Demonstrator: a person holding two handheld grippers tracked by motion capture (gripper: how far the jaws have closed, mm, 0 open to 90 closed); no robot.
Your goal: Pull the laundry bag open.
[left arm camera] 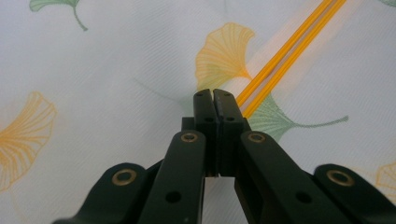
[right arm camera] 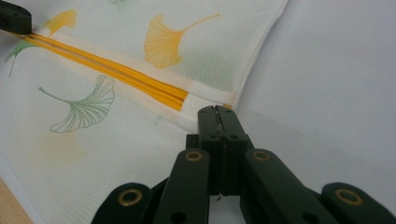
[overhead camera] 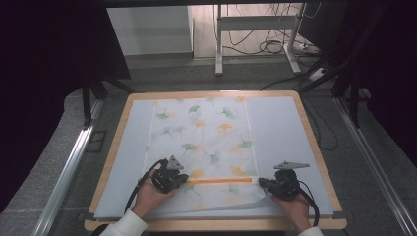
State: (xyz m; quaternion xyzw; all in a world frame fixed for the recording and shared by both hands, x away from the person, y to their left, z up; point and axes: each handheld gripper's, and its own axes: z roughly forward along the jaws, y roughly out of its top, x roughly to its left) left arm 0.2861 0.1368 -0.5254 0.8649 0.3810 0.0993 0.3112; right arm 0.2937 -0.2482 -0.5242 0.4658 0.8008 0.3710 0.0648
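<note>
The left gripper (overhead camera: 183, 179) lies low over the near part of a white mesh bag (overhead camera: 201, 137) printed with green and yellow ginkgo leaves. In the left gripper view its jaws are pressed together, pad against pad, with nothing visibly between them. Just ahead of the tips and slightly to their right, one end of the bag's orange zipper (left arm camera: 285, 51) begins and runs away up and to the right; whether the tips touch it cannot be told. A yellow leaf (left arm camera: 223, 55) sits right ahead of the tips, and a green leaf (left arm camera: 275, 119) lies just to their right.

In the high view the zipper (overhead camera: 220, 180) stretches straight between the two grippers, across the bag near its front edge. The bag lies flat on a pale sheet (overhead camera: 278, 123) that covers a wooden table (overhead camera: 314, 142).

The right gripper (overhead camera: 261, 182) points at the zipper's other end. In the right gripper view its jaws are also closed together, tips resting at the bag's white hem (right arm camera: 254, 56), just beside the corner where the zipper (right arm camera: 116, 74) stops. No fabric is clearly seen pinched between them. To the right of those jaws is bare sheet (right arm camera: 336, 84); to their left the bag spreads out, with the left gripper's tip (right arm camera: 14, 18) at the zipper's far end.
</note>
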